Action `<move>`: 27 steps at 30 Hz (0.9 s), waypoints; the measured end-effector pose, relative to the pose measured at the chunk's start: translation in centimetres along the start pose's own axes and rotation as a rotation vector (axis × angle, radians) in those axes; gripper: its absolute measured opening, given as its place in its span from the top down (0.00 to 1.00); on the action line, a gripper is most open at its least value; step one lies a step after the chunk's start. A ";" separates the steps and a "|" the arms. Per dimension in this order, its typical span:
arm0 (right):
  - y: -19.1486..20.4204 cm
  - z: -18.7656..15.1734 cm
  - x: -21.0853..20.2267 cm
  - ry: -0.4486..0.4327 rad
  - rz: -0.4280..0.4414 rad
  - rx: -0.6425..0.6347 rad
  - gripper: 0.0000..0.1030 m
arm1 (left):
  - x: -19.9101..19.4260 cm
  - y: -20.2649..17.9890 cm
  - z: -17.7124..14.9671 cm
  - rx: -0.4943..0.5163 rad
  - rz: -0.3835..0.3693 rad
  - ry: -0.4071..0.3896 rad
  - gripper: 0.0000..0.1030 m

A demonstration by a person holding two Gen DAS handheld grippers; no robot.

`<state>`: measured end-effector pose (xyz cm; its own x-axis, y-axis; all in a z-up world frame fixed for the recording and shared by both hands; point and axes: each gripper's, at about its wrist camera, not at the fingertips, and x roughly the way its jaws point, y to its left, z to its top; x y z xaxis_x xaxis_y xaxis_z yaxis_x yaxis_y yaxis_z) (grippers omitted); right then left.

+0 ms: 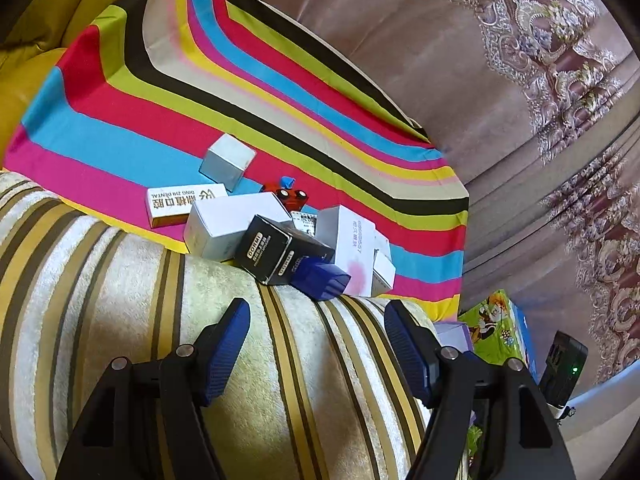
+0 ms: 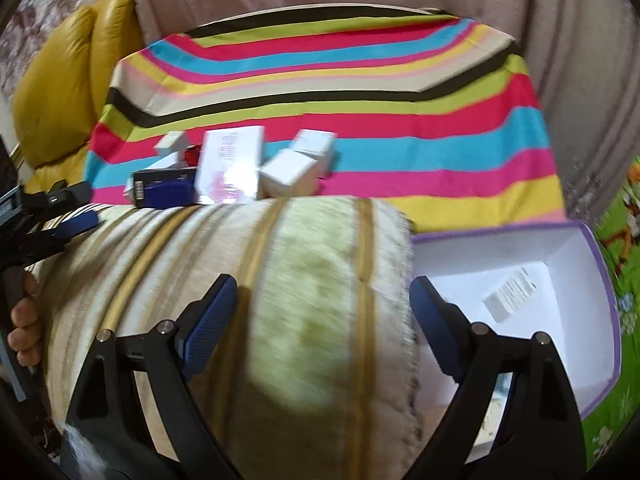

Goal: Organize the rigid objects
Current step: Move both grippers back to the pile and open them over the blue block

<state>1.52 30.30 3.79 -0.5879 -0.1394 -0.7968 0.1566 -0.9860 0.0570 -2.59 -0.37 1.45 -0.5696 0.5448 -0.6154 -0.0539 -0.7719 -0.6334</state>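
Note:
Several small boxes lie in a heap on a striped cloth [image 1: 120,128]: a black box [image 1: 276,250], a blue case [image 1: 320,278], white boxes [image 1: 228,224], a pink-marked white box [image 1: 352,248] and a red toy [image 1: 292,196]. My left gripper [image 1: 316,320] is open and empty over a striped cushion [image 1: 160,320], just short of the heap. My right gripper [image 2: 324,292] is open and empty over the same cushion [image 2: 312,280]. The heap [image 2: 228,168] lies beyond it. An open white box with a purple rim [image 2: 560,280] holds one small item [image 2: 508,292] at the right.
A yellow leather seat [image 2: 60,92] is at the left. A green cartoon mat [image 1: 496,324] and a black device with a green light [image 1: 564,364] lie on the floor. A mauve sofa back [image 1: 400,32] stands behind the cloth. The other gripper and a hand [image 2: 24,320] show at the right wrist view's left edge.

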 end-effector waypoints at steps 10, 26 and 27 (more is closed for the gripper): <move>6.8 3.4 3.3 0.039 0.172 -0.111 0.13 | -0.9 1.3 0.6 -0.055 -0.027 -0.026 0.32; 11.0 6.3 8.3 0.120 0.190 -0.164 0.26 | -1.4 3.1 1.9 -0.143 -0.110 -0.029 0.32; 11.2 6.3 8.6 0.124 0.190 -0.167 0.27 | -1.3 3.2 2.0 -0.152 -0.120 -0.023 0.32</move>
<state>-6.81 17.51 1.42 -0.4357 -0.2984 -0.8492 0.3894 -0.9131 0.1210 -3.68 -4.26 1.17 -0.5851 0.6209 -0.5217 0.0012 -0.6426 -0.7662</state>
